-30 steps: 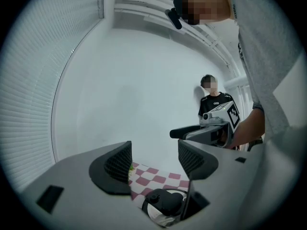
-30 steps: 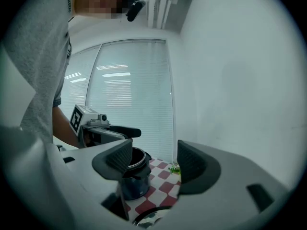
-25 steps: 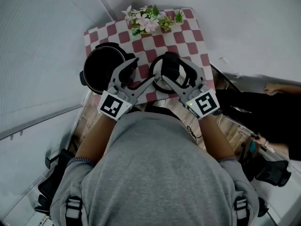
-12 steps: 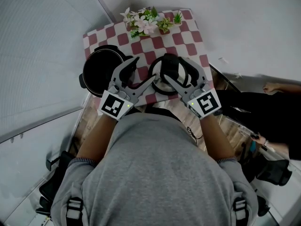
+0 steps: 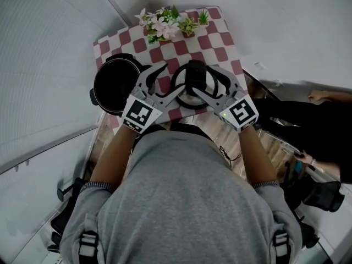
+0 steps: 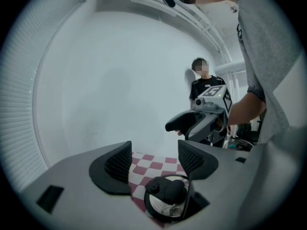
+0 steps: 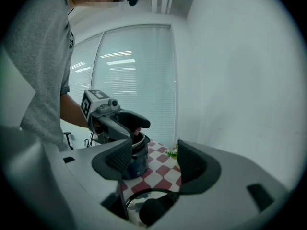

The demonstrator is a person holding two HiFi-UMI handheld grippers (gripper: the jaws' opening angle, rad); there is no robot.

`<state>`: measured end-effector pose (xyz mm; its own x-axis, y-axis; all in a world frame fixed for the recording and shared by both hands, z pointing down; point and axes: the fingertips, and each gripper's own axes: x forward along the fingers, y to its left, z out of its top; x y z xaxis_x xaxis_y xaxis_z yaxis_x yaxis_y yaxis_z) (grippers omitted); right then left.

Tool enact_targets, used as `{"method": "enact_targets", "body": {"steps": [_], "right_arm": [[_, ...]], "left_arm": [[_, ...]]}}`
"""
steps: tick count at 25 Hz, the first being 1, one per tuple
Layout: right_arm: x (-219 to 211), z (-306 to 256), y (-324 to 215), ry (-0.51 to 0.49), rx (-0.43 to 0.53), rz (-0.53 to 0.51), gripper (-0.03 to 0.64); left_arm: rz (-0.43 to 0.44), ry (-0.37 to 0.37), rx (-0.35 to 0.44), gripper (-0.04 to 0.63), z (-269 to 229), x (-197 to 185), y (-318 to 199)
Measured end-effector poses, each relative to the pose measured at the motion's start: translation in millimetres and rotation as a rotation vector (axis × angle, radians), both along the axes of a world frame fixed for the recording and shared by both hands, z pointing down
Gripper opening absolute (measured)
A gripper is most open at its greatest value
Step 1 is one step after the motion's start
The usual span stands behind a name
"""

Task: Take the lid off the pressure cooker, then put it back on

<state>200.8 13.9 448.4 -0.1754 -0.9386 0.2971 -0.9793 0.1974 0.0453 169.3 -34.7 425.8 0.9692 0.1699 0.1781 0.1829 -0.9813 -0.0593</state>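
beside the open pot [image 5: 114, 84], on the tabletop [image 5: 220, 42], the lid [image 5: 186, 95] lay flat. the left hand-held gripper [image 5: 168, 80] and right hand-held gripper [image 5: 208, 81] flanked it, jaws wide, empty. best would be to close on opposite rim edges together and lift level toward the pot.

You have one left gripper [image 5: 170, 80], one right gripper [image 5: 204, 81], one pressure cooker [image 5: 114, 84], one lid [image 5: 186, 98], one flower bunch [image 5: 159, 25] and two small plants [image 5: 188, 26].

Lid [image 6: 163, 213] is showing glossy glass, a shiny metal rim and a matt black plastic knob [image 6: 175, 190]; the checked tablecloth [image 5: 220, 43] is looking smooth; the left gripper [image 6: 154, 159] pads [image 6: 117, 164] are looking ribbed, matt.
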Motion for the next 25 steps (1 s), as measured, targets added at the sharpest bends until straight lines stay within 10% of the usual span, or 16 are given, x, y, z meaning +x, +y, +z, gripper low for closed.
{"method": "enact_targets", "body": {"steps": [11, 25], "right_arm": [[14, 53, 16, 0.066, -0.251, -0.112, 0.314], [24, 169, 37, 0.239, -0.657, -0.269, 0.33]], "left_arm": [[0.278, -0.328, 0.285, 0.328, 73, 39, 47], [0.482, -0.657, 0.389, 0.325, 187, 59, 72]]}}
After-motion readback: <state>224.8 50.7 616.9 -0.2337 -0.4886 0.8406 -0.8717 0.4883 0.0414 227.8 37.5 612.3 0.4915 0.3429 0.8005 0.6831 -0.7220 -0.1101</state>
